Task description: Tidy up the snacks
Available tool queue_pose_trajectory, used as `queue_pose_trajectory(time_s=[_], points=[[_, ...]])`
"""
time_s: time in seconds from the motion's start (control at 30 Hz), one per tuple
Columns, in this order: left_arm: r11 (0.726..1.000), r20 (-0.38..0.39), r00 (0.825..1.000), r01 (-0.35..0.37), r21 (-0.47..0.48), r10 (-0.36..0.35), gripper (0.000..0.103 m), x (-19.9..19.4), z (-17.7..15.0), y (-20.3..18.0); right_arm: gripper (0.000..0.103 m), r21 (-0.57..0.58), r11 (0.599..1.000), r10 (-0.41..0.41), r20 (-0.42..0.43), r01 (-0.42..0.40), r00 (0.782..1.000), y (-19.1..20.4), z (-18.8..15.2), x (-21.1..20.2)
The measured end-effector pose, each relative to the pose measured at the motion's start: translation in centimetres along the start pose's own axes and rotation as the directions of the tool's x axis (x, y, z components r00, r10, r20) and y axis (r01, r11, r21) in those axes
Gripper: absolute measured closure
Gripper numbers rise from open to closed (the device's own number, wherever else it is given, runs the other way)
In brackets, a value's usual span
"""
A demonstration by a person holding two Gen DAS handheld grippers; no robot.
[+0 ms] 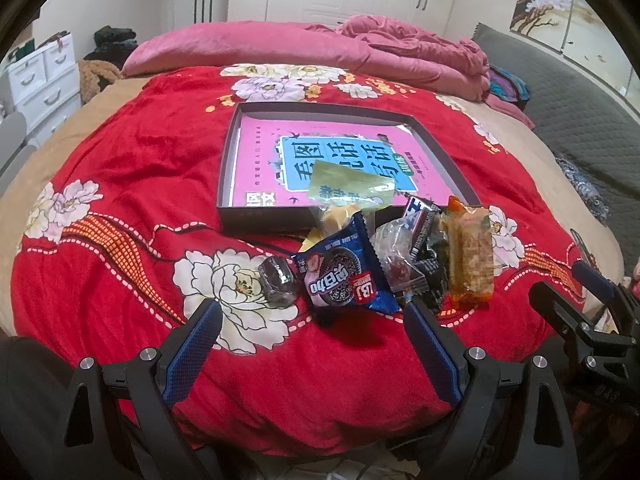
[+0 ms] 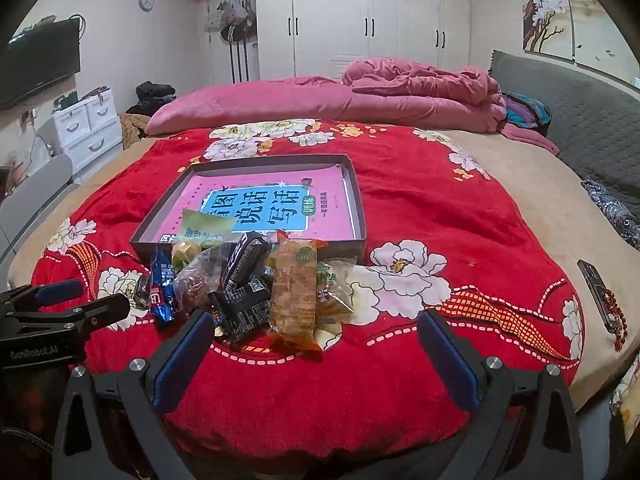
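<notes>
Snacks (image 1: 384, 264) heaped just beyond left tongs (image 1: 314, 334) (spread wide), right tongs (image 2: 316, 340)

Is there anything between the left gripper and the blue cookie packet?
Nothing visible. The left gripper is open, and only bare red blanket lies between its fingers and the blue cookie packet.

It was a home bedroom: a bed (image 2: 460, 220) under a red flowered blanket (image 2: 400, 360), pink bedding (image 2: 400, 96) heaped at its far side, white wardrobes (image 2: 368, 16) along the wall, a small drawer unit (image 2: 86, 128), and a wall clock (image 2: 147, 1).
</notes>
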State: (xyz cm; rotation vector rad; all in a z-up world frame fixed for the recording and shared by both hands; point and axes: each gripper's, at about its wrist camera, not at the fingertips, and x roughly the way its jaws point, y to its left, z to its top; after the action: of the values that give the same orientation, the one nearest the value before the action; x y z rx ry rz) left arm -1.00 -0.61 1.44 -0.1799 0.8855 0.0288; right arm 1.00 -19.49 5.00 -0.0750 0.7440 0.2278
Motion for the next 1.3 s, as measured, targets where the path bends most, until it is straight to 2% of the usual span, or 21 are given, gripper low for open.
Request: queue_pose_trajectory(time_s=[0.57, 0.87, 1.03, 1.13, 1.3], points=[[0.998, -0.007, 1.000, -0.026, -0.056, 0.025, 0.011, 0.8, 0.3, 1.9, 0.001, 0.013, 1.000, 0.009, -0.015, -0.009, 1.000, 0.0, 0.2, 1.5], [0.986, -0.056, 0.997, -0.069, -0.154, 0.061, 0.011, 2.6, 0.8, 5.4, 0.001, 0.007, 1.000, 0.017, -0.027, -0.016, 0.999, 0.2, 0.4, 2.7], [0.980, -0.094, 0.994, -0.064, -0.188, 0.047, 0.011, 3.9, 1.0, 6.8, 0.001, 0.006, 1.000, 0.020, -0.037, -0.020, 0.999, 0.2, 0.4, 3.3], [0.981, -0.110, 0.993, -0.060, -0.184, 0.040, 0.011, 4.6, 1.1, 6.9, 0.001, 0.006, 1.000, 0.020, -0.044, -0.020, 0.999, 0.3, 0.4, 3.6], [0.991, -0.153, 0.987, -0.067, -0.117, 0.048, 0.012, 6.0, 1.4, 6.7, 0.001, 0.002, 1.000, 0.019, -0.054, -0.019, 0.998, 0.2, 0.3, 4.0]])
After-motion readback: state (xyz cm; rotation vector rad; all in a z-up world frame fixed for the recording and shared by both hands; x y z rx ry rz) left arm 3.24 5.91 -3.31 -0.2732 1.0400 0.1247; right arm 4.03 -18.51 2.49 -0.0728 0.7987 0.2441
